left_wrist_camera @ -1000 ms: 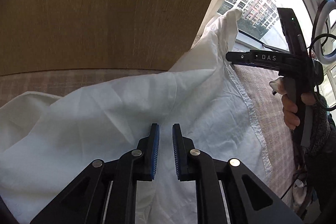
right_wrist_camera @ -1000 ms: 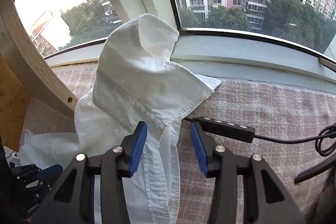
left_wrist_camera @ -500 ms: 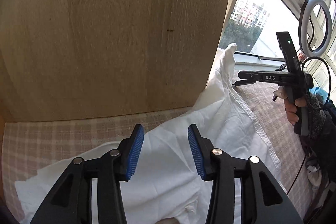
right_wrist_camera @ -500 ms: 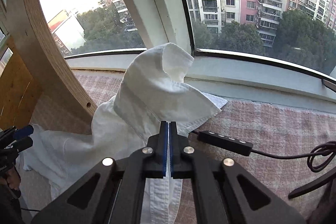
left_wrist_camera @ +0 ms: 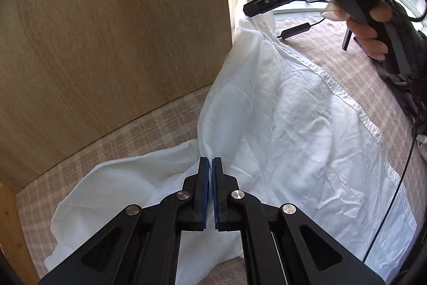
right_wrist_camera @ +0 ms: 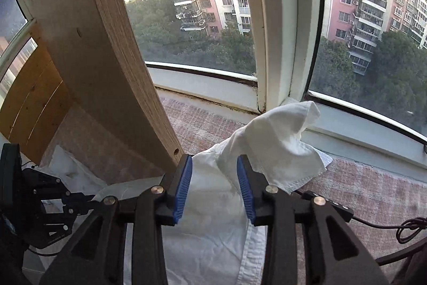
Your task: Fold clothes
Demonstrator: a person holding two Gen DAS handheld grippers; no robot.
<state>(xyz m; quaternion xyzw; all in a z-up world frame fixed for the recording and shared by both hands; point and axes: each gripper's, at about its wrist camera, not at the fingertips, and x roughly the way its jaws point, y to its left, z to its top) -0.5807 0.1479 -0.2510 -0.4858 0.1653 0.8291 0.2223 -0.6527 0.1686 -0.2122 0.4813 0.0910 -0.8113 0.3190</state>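
A white shirt (left_wrist_camera: 293, 130) lies rumpled on a pink checked cloth (left_wrist_camera: 149, 130). My left gripper (left_wrist_camera: 212, 164) is shut on a fold of the shirt near its middle. In the right wrist view the shirt (right_wrist_camera: 213, 210) runs up to a raised white end (right_wrist_camera: 283, 143) by the window sill. My right gripper (right_wrist_camera: 214, 184) is open, its blue pads on either side of the shirt just below that raised end. The right gripper also shows in the left wrist view (left_wrist_camera: 249, 10), at the shirt's far end.
A wooden panel (left_wrist_camera: 106, 31) stands on the left, close to the shirt. A window sill (right_wrist_camera: 213, 87) runs along the far side. A black cable with an inline control (right_wrist_camera: 328, 207) lies on the cloth at the right. The left gripper's body (right_wrist_camera: 48, 210) shows at lower left.
My left gripper has closed on a fold of the shirt. My right gripper was shut half a second ago and is now open, having shifted left along the shirt.
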